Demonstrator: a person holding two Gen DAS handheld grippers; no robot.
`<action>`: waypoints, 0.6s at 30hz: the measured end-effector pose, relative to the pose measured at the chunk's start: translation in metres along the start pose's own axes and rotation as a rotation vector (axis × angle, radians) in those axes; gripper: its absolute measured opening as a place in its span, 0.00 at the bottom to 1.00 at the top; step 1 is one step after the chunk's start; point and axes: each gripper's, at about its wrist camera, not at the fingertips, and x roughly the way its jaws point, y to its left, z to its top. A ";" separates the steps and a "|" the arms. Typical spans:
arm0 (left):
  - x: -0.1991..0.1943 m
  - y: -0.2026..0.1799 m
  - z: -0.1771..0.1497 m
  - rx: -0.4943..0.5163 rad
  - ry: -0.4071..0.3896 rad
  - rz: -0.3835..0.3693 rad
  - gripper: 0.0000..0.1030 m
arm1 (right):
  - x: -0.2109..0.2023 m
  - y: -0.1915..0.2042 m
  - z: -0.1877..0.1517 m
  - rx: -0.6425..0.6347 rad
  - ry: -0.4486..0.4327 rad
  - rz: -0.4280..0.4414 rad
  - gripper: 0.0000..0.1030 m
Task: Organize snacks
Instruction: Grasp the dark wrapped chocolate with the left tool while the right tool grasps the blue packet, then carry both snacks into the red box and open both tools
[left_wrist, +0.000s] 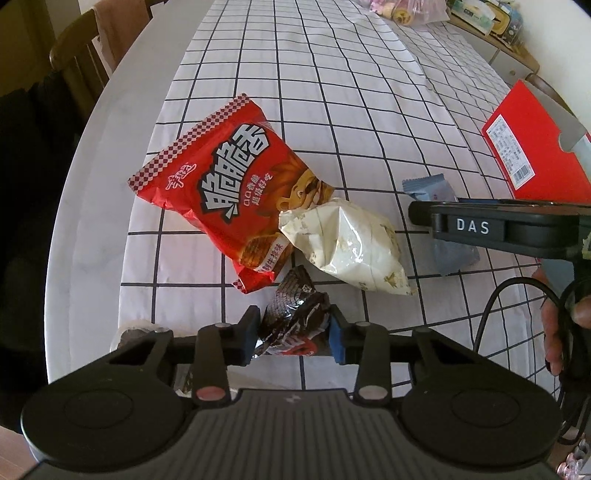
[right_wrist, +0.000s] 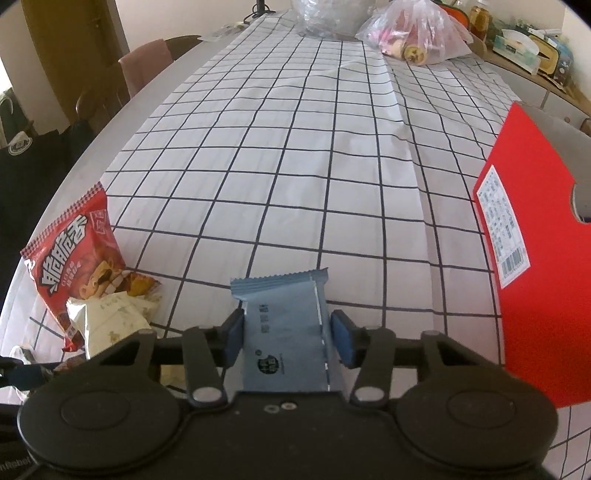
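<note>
My left gripper (left_wrist: 293, 334) is shut on a dark crinkled snack packet (left_wrist: 295, 314) low over the checked tablecloth. Beyond it lie a red snack bag (left_wrist: 229, 188) and a cream packet (left_wrist: 351, 247) leaning on it. My right gripper (right_wrist: 288, 339) is shut on a flat blue packet (right_wrist: 284, 325); in the left wrist view this gripper (left_wrist: 417, 214) comes in from the right over the blue packet (left_wrist: 428, 188). A red box (right_wrist: 539, 258) stands open at the right, also in the left wrist view (left_wrist: 535, 147). The red bag (right_wrist: 74, 258) and cream packet (right_wrist: 110, 321) show at the left of the right wrist view.
A clear plastic bag of snacks (right_wrist: 413, 37) sits at the table's far end. Boxes and jars (right_wrist: 528, 48) line a shelf at the far right. Chairs (right_wrist: 147, 66) stand along the table's left edge (left_wrist: 85, 184).
</note>
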 end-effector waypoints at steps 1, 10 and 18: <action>0.000 0.001 0.000 -0.003 0.000 -0.002 0.35 | -0.001 0.000 -0.001 0.000 -0.001 -0.003 0.45; -0.012 0.003 -0.004 -0.032 -0.010 -0.012 0.34 | -0.026 -0.003 -0.010 0.030 -0.022 0.014 0.45; -0.042 0.001 -0.009 -0.044 -0.042 -0.056 0.34 | -0.068 -0.007 -0.020 0.070 -0.057 0.036 0.45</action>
